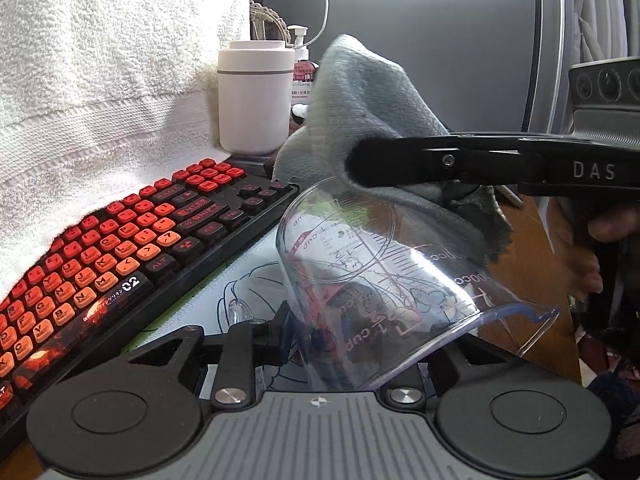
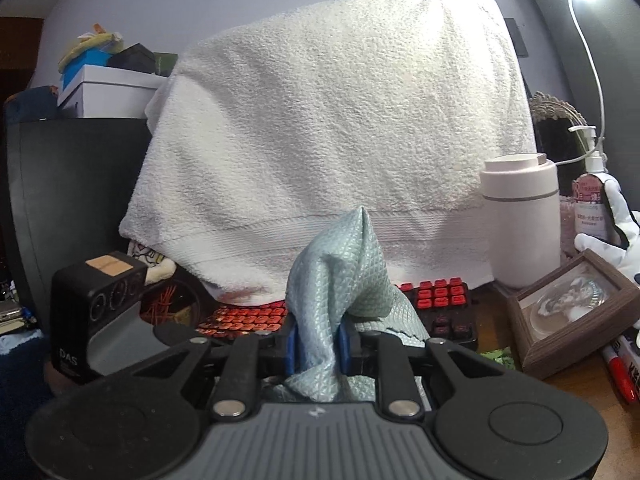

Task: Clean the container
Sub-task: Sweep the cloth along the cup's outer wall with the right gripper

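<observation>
Cup (image 1: 384, 280), clear plastic with measuring marks, is held tilted above the surface, the left gripper's (image 1: 348, 332) fingers closed on its rim. The right gripper (image 2: 316, 344) has its fingers clamped on a grey-green cloth (image 2: 340, 292), pressed against the cup's outer wall near the base. I judge this mid-wipe: next, rub the cloth round the wall while the left grip stays firm.

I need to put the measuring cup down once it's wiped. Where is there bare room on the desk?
The printed desk mat, between the keyboard and the measuring cup, is mostly bare. So is a wood strip right of the cup. Crowded: around the white canister, framed box and markers.
</observation>
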Demonstrator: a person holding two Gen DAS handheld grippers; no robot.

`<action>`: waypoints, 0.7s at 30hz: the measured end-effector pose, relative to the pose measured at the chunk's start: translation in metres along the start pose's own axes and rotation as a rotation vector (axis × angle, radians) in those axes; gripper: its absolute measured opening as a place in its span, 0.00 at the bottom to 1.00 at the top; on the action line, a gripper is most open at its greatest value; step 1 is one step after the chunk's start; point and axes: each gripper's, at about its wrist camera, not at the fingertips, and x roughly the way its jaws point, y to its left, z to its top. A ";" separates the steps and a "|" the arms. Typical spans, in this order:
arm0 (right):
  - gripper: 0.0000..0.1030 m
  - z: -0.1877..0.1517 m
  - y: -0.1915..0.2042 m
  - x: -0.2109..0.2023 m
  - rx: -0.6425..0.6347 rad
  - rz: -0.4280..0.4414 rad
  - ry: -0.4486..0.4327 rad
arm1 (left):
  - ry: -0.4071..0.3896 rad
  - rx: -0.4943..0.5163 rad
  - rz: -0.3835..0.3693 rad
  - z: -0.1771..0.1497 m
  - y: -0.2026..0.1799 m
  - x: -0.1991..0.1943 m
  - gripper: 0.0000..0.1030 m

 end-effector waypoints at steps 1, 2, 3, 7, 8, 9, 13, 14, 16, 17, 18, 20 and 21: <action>0.18 -0.001 -0.002 -0.002 0.009 -0.011 -0.003 | 0.000 0.000 0.000 0.000 0.000 0.000 0.24; 0.18 -0.002 -0.003 -0.004 0.015 -0.026 -0.004 | 0.000 0.001 0.000 0.000 0.000 0.000 0.24; 0.18 -0.003 -0.003 -0.007 0.019 -0.039 -0.003 | -0.001 0.001 0.000 0.000 0.000 0.000 0.24; 0.19 -0.009 0.000 -0.015 0.038 -0.025 0.006 | 0.001 -0.008 -0.004 -0.001 0.001 0.001 0.24; 0.19 -0.011 0.002 -0.017 0.041 -0.017 0.008 | 0.002 -0.012 -0.006 -0.001 0.001 0.001 0.24; 0.19 -0.013 0.004 -0.018 0.044 -0.009 0.010 | 0.002 -0.015 -0.008 -0.001 0.002 0.001 0.24; 0.19 -0.019 0.010 -0.025 0.055 0.024 0.018 | 0.002 -0.019 -0.010 -0.001 0.002 0.001 0.24; 0.19 -0.021 0.012 -0.027 0.058 0.033 0.020 | 0.002 -0.019 -0.010 -0.001 0.002 0.001 0.24; 0.19 -0.024 0.015 -0.030 0.064 0.049 0.023 | 0.002 -0.020 -0.010 -0.001 0.001 0.001 0.24; 0.19 -0.024 0.017 -0.031 0.062 0.056 0.026 | 0.002 -0.020 -0.009 -0.001 0.001 0.001 0.24; 0.19 -0.022 0.018 -0.027 0.048 0.062 0.031 | 0.002 -0.019 -0.008 -0.001 0.001 0.001 0.25; 0.19 -0.018 0.021 -0.021 0.021 0.072 0.039 | 0.002 -0.017 -0.005 -0.001 0.000 0.000 0.25; 0.19 -0.016 0.022 -0.018 0.008 0.078 0.044 | 0.002 -0.016 -0.004 -0.001 0.000 0.000 0.25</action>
